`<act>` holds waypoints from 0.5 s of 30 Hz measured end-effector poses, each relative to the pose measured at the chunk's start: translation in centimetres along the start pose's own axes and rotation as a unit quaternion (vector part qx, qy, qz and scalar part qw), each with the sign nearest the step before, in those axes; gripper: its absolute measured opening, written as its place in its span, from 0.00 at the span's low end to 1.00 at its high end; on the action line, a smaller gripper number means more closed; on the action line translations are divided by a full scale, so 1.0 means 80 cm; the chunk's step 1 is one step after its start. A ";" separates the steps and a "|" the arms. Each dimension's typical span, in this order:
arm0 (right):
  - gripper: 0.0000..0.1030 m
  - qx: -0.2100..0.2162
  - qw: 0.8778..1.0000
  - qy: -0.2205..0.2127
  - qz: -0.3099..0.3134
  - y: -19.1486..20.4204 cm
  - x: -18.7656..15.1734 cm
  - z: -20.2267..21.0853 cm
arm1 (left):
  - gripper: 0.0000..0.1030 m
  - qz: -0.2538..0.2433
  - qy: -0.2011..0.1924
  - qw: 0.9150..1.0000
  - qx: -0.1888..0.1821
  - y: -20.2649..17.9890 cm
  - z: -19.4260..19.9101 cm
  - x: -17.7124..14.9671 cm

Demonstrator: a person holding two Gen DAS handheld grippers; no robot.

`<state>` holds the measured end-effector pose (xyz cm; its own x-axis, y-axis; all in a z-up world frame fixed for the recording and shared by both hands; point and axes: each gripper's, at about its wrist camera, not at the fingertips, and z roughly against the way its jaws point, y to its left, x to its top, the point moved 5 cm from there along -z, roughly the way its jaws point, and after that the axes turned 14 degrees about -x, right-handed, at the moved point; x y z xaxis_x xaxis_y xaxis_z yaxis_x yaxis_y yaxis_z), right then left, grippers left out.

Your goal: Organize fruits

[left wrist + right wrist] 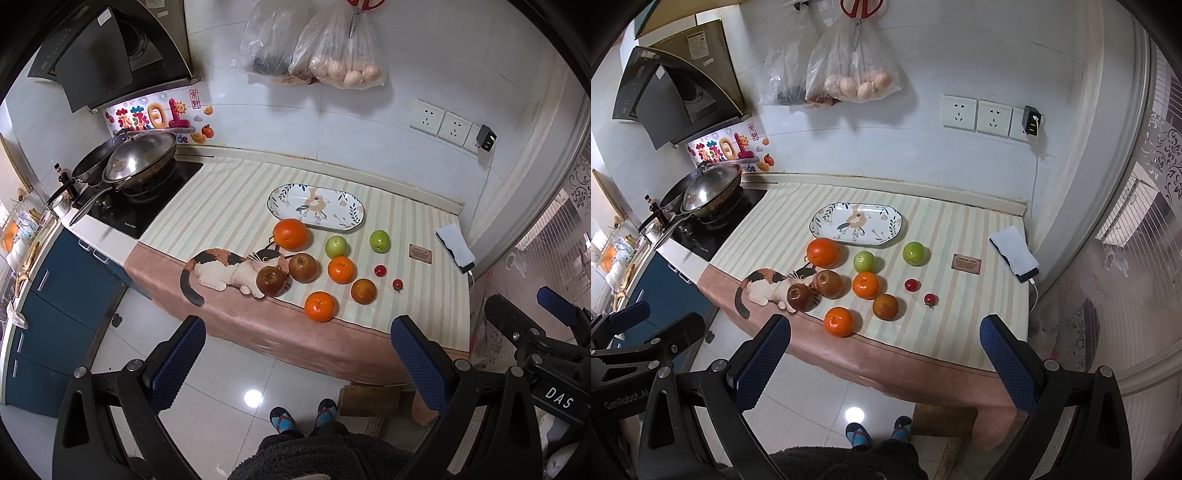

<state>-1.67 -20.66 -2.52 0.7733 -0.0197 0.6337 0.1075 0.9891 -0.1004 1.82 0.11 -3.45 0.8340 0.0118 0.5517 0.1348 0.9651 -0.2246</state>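
Fruit lies loose on the striped cloth (945, 221) in front of an oval plate (855, 223), whose long axis runs left to right, parallel to the back wall. Nearest the plate sits a large orange (823, 252), with a green apple (864, 261) just beside it and a second green apple (914, 253) further right. In the next row, two brownish-red apples (303, 267) (271, 280) sit close together, stems up, on a printed calico cat (221, 268); right of them sits a smaller orange (865, 284). Closest to the counter's front edge are another orange (839, 321) and a dark orange-brown fruit (885, 306). Two small red tomatoes (912, 284) (930, 299) lie apart to the right. The plate holds no fruit.

Beyond the cloth on the left, a wok with a glass lid (142, 157) stands on a black stove under a range hood (107, 55). Plastic bags (332, 55), one holding eggs, hang on the white tiled wall beside wall sockets (977, 112). A phone under a folded cloth (1015, 254) lies at the far right of the counter.

Both tools hang over the tiled floor, short of the counter. The left gripper (299, 363) has its blue pads spread wide and grasps nothing; the right gripper (886, 360) is likewise spread wide and bare.
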 end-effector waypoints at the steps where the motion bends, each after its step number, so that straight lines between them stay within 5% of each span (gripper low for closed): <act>1: 1.00 -0.001 1.000 0.001 0.000 0.000 0.001 -0.001 | 1.00 0.000 0.000 1.000 0.000 0.000 0.000 0.000; 15: 1.00 0.002 1.000 0.000 0.000 0.003 0.006 0.000 | 1.00 0.001 -0.002 1.000 0.001 0.004 0.006 0.003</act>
<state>-1.28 -20.42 -2.24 0.7734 -0.0196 0.6337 0.1047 0.9897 -0.0973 1.77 0.54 -3.01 0.8324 0.0146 0.5539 0.1324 0.9655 -0.2244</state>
